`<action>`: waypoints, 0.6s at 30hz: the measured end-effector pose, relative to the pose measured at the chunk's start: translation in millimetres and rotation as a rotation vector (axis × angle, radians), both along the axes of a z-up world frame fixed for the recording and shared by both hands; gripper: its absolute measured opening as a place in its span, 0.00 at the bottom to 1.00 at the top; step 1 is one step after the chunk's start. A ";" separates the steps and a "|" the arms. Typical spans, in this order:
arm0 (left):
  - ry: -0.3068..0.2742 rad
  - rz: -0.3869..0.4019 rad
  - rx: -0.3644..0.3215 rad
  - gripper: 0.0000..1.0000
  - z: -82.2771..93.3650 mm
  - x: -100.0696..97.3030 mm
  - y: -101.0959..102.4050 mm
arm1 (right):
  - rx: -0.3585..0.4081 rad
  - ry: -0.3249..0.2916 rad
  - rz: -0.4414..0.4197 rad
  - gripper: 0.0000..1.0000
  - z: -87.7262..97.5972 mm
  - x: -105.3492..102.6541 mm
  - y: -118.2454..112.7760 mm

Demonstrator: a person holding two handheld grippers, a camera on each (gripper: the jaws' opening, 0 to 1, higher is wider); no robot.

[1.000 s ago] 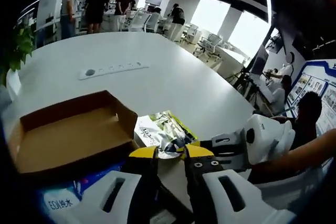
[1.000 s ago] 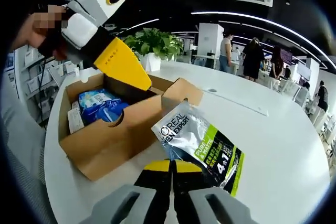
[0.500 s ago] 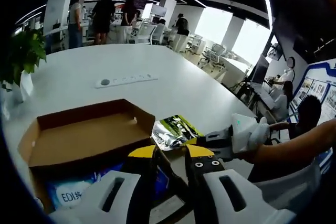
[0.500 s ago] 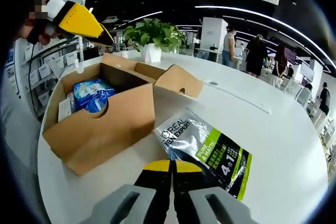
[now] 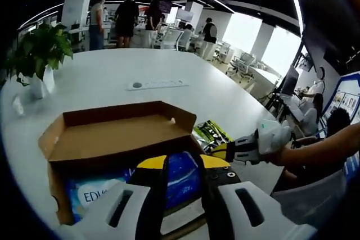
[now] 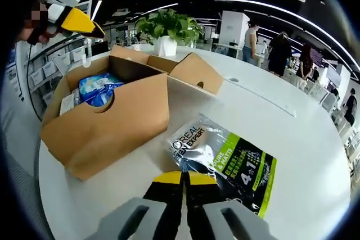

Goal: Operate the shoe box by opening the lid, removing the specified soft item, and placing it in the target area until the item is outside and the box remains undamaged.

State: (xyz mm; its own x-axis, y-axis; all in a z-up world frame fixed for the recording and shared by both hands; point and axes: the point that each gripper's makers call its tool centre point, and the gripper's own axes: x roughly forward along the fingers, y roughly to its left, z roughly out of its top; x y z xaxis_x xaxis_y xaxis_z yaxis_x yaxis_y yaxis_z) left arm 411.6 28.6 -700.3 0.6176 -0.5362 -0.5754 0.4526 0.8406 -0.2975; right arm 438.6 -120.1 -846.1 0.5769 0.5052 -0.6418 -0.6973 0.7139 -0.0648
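The open cardboard shoe box (image 5: pixel 112 136) stands on the white table (image 5: pixel 101 68), and a blue soft pack (image 5: pixel 180 178) lies inside it. My left gripper (image 5: pixel 184 164) hovers over the box's near edge, open, with nothing between its jaws. A silver and green pouch (image 6: pixel 225 158) lies flat on the table just right of the box (image 6: pixel 107 125). My right gripper (image 6: pixel 183 178) is shut on the pouch's near edge. In the left gripper view the pouch (image 5: pixel 212 131) shows beside the right gripper (image 5: pixel 220 151). The left gripper (image 6: pixel 79 21) shows high above the box's far left.
A potted plant (image 5: pixel 42 54) stands at the table's edge behind the box, also the plant (image 6: pixel 166 29). A white power strip (image 5: pixel 156 84) lies mid-table. Several people stand far off by desks. A person's arm (image 5: pixel 320 153) holds the right gripper.
The pouch came down from a tilt to lie flat beside the box, still held. My left gripper pulled back and up, away from the box's inside.
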 end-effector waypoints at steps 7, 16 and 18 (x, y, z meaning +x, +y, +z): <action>-0.006 0.042 0.009 0.20 -1.2 -7.8 24.6 | -0.023 0.009 0.009 0.00 -2.4 0.5 2.1; -0.009 0.084 0.020 0.21 -2.5 -14.9 52.8 | -0.030 0.022 0.003 0.00 -3.4 1.4 3.7; -0.011 0.094 0.023 0.21 -2.7 -17.2 58.4 | -0.032 0.025 -0.001 0.00 -4.5 1.9 3.4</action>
State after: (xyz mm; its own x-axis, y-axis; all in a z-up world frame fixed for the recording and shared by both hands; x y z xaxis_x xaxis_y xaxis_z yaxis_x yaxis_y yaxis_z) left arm 394.5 86.9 -703.0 0.6710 -0.4626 -0.5794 0.3747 0.8859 -0.2734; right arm 440.5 -116.7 -850.6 0.5614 0.4832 -0.6718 -0.6979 0.7127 -0.0706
